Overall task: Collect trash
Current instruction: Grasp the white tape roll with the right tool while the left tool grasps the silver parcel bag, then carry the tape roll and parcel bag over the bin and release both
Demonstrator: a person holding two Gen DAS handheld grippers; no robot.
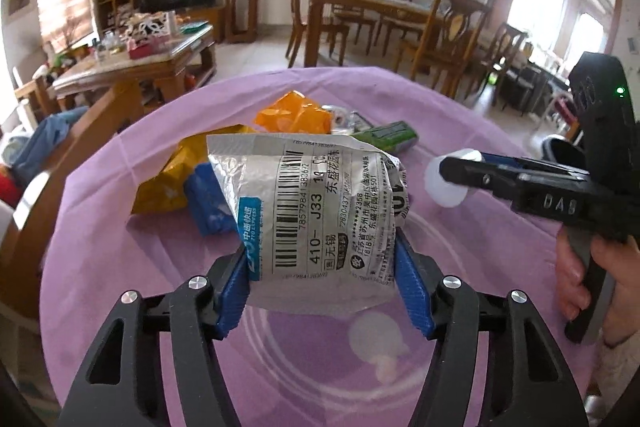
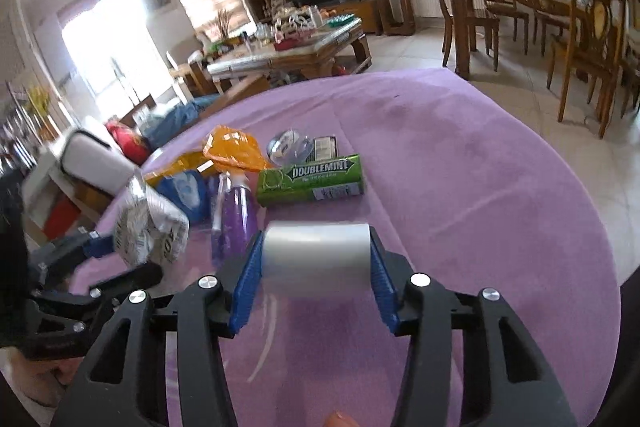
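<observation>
Left gripper (image 1: 320,267), blue pads clamped on a crumpled grey courier bag (image 1: 316,211) with a barcode label, held just above the purple tablecloth (image 1: 480,227). Right gripper (image 2: 316,263), pads pressed on the ends of a white cylindrical cup (image 2: 316,255) lying sideways, also over the cloth. Beyond, remaining litter: green Doublemint pack (image 2: 312,179), orange wrapper (image 2: 232,147), blue packet (image 2: 184,191), clear plastic bottle (image 2: 234,215). Behind: wooden dining table (image 1: 368,3), chairs.
</observation>
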